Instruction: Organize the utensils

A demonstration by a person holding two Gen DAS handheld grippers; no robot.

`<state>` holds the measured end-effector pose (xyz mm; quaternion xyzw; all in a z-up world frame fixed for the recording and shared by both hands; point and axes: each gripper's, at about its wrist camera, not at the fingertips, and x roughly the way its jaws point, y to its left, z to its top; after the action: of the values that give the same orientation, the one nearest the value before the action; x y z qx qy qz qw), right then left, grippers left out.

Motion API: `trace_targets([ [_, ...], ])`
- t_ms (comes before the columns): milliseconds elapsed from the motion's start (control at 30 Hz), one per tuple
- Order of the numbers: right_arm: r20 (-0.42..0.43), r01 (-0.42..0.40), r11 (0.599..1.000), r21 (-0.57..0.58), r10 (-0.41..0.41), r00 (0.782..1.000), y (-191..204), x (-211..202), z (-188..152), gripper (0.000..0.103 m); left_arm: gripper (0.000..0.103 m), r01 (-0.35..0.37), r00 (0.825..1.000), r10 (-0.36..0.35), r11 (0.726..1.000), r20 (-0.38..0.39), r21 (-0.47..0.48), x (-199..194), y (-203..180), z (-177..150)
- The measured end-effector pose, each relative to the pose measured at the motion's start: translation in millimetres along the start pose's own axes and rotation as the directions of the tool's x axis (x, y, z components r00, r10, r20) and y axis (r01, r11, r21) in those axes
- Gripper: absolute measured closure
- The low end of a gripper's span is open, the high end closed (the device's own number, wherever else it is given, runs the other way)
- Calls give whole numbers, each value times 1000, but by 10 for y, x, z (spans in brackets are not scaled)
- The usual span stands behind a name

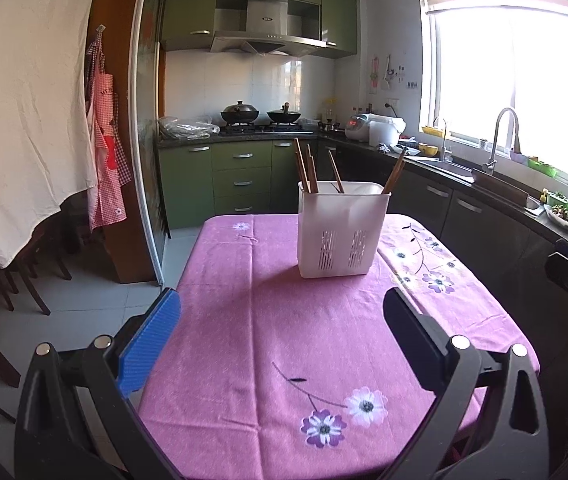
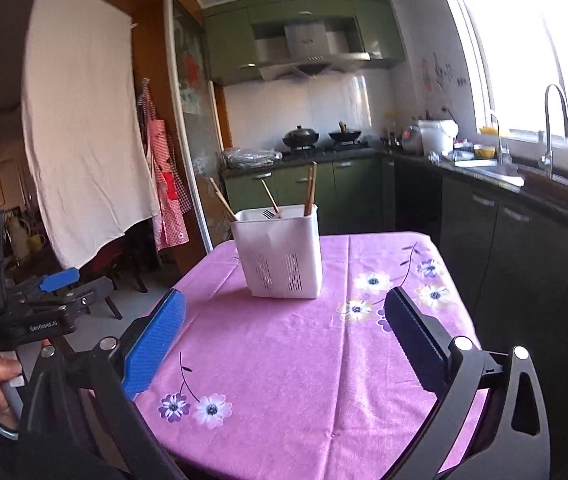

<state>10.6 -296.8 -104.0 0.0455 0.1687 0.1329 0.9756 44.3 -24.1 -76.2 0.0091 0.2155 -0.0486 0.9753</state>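
With both sets of fingers spread wide and empty, I hold my left gripper (image 1: 282,312) and right gripper (image 2: 286,314) above the pink tablecloth (image 1: 284,340); at twelve o'clock stands the white utensil holder (image 1: 342,228), chopsticks (image 1: 304,168) upright inside.

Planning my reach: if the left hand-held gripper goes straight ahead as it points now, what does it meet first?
Probably the white utensil holder, standing ahead between the open left hand-held gripper fingers; only pink tablecloth lies before it. Depth is uncertain.
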Motion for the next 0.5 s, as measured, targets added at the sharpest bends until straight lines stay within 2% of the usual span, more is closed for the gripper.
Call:
trace_targets([
  [267,30,77,996,-54,-76,997,200,-153,-49,5,7,-20,1000,20,1000,17,-10,-208,52,-35],
  [500,19,77,995,-63,-76,997,224,-192,-50,5,7,-28,999,28,1000,30,5,-313,12,-47],
])
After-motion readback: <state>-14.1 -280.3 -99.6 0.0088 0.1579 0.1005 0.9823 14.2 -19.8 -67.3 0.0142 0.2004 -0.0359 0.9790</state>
